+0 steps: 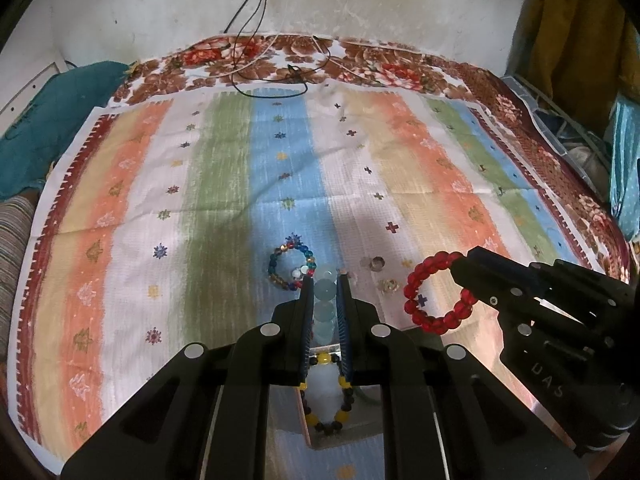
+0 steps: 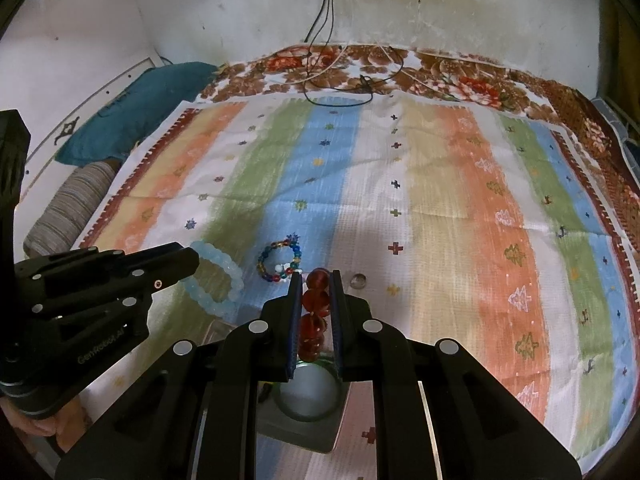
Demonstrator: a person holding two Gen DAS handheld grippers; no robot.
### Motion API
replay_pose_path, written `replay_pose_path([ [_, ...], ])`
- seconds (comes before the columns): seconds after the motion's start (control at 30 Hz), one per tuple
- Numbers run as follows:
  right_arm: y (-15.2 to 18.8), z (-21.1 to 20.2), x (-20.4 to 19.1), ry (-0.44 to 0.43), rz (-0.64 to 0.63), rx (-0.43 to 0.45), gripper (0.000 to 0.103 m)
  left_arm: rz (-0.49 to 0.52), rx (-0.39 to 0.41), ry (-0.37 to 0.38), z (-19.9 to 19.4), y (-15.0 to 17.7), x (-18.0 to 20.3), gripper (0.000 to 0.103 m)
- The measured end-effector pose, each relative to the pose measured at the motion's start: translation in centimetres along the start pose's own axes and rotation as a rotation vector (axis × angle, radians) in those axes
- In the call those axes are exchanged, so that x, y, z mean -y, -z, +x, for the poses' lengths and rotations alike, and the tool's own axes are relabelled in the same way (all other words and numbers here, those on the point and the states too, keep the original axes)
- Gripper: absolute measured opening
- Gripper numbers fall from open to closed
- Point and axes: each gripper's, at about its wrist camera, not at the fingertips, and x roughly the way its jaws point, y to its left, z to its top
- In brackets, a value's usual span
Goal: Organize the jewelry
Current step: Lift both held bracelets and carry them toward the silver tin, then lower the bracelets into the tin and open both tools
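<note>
Both grippers held low over a striped cloth (image 1: 224,168) spread on a bed with a floral blanket (image 1: 360,60) beneath. Left gripper (image 1: 325,280) has its fingers pressed in on a pale blue bead bracelet (image 1: 325,304); beads run in a line between the blue pads in the left wrist view, and from the right wrist view the same bracelet (image 2: 216,276) hangs as a loop off the left gripper's tip (image 2: 188,258). Right gripper (image 2: 316,276) is pinching a red bead bracelet (image 2: 314,312), beads stacked between its pads; in the left wrist view the red loop (image 1: 438,292) hangs from the right gripper's tip (image 1: 460,264), clear of the cloth's surface or just over it, cannot tell which. A multicoloured bead bracelet (image 1: 291,262) lies flat on the blue stripe, just beyond and left of the left gripper's fingertips. A small metal ring (image 1: 376,263) lies on the cloth between the two grippers, with a second small gold-toned piece (image 1: 389,285) near it, too small to identify. Under the left gripper, a yellow and black bead bracelet (image 1: 328,396) sits in an open box compartment (image 1: 316,438). Under the right gripper, a green bangle (image 2: 308,400) rests in a compartment of the box (image 2: 280,424). Black cables (image 1: 260,20) trail down the wall onto the blanket. A teal pillow (image 2: 136,116) sits at the far left.
</note>
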Motion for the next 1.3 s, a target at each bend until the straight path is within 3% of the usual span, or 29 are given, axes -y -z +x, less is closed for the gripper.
replay_pose_path([
  [0.57, 2.1, -2.2, -0.5, -0.008, -0.005, 0.027, 0.014, 0.028, 0.047, 0.028, -3.1, 2.1, 1.4, 0.011],
  [1.3, 4.0, -2.7, -0.7, -0.013, 0.000, -0.009, 0.016, 0.042, 0.060, 0.023, -4.6, 3.4, 1.8, 0.012],
])
